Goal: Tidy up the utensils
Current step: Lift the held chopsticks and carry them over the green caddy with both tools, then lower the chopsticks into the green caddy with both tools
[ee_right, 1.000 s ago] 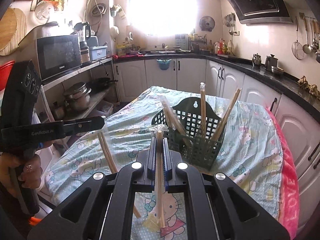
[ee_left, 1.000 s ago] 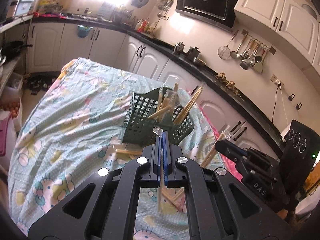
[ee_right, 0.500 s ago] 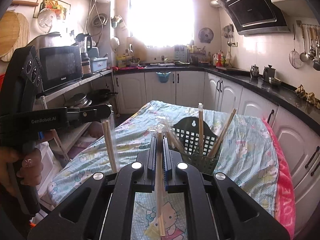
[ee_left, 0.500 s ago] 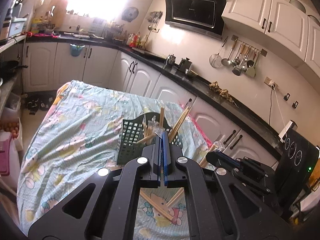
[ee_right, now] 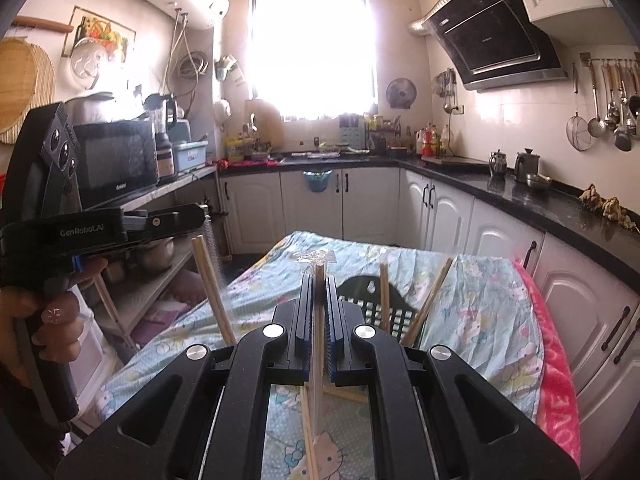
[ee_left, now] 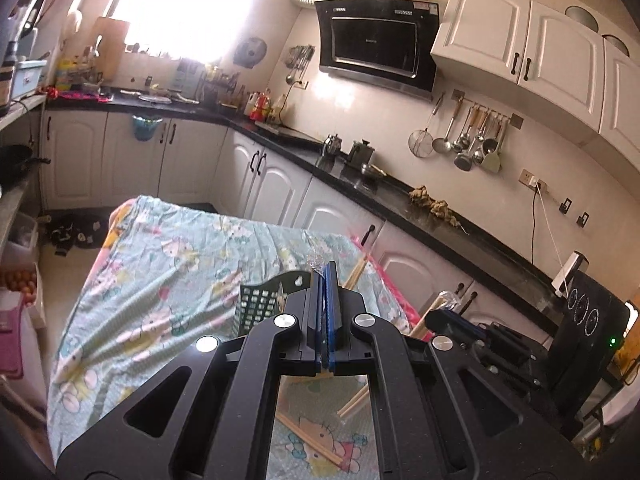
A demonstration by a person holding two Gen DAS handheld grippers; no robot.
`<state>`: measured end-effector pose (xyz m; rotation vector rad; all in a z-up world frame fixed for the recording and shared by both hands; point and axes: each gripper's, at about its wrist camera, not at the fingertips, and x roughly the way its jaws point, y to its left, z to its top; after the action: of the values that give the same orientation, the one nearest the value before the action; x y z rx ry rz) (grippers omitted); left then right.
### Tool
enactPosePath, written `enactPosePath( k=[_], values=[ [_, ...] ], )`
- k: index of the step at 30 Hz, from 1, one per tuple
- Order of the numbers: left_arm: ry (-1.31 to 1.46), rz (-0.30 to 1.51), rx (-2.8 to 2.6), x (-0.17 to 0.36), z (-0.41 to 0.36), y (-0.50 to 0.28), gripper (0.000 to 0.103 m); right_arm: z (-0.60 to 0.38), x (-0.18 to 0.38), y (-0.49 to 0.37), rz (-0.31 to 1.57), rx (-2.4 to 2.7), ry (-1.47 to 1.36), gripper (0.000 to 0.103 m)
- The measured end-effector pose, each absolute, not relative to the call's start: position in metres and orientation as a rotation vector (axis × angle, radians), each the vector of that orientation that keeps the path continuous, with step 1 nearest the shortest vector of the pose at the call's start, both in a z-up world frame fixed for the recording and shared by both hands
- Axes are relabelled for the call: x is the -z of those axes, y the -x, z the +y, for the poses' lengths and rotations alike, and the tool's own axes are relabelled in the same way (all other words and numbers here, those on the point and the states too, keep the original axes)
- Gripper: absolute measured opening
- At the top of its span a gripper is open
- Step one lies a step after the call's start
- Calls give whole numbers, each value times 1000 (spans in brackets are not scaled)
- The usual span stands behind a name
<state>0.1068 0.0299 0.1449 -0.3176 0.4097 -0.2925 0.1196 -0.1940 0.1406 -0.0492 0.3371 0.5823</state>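
The right tool (ee_right: 319, 280) is clenched on a wrapped pair of chopsticks (ee_right: 319, 320), which stands nearly upright between its fingers, the crinkled wrapper end poking out above the tips. Ahead of it and slightly to the right, lower on the table (ee_right: 480, 312), sits the green basket (ee_right: 370, 290), with two more sticks already leaning in it, touching its rim. So the basket lies forward and below this tool, and the held pair's long axis is already close to the upright pose the basket wants; my judgement is that the drop calls for a short carry forward and down, not a turn.

The left tool (ee_left: 325, 270) is likewise clamped on a wrapped pair (ee_right: 212, 284), seen from the right camera as a stick hanging steeply below the fingers. From its own camera the basket (ee_left: 260, 304) peeks out just left of the fingertips, mostly hidden behind them. Loose chopsticks (ee_left: 308, 436) lie flat on the cloth under both tools. Which tool is nearer the basket I cannot tell for certain.
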Motion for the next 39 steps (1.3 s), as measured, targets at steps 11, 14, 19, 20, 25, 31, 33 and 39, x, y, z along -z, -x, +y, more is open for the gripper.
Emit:
enactPosePath(
  k=[11,14,19,20,25,31,33,39],
  values=[
    [312,377,274,-168,48,-124,0,-202,-168,-145,274,-550,-3,6],
    [312,363,270,-176,52,-128,0,-202,-175,-150,257,-547,-2,6],
    [312,338,270,-189,53,-136,0,-197,-184,-159,241,-547,14,6],
    [311,331,271,-192,53,-138,0,-195,-186,-161,238,-546,19,6],
    [312,311,279,-203,51,-150,0,-190,-194,-170,223,-540,29,6],
    [308,305,288,-207,47,-167,0,-185,-202,-182,210,-537,31,6],
    [305,301,292,-208,44,-171,0,-183,-205,-186,207,-535,31,6],
    [301,293,305,-208,38,-185,0,-179,-213,-194,191,-532,32,6]
  ],
)
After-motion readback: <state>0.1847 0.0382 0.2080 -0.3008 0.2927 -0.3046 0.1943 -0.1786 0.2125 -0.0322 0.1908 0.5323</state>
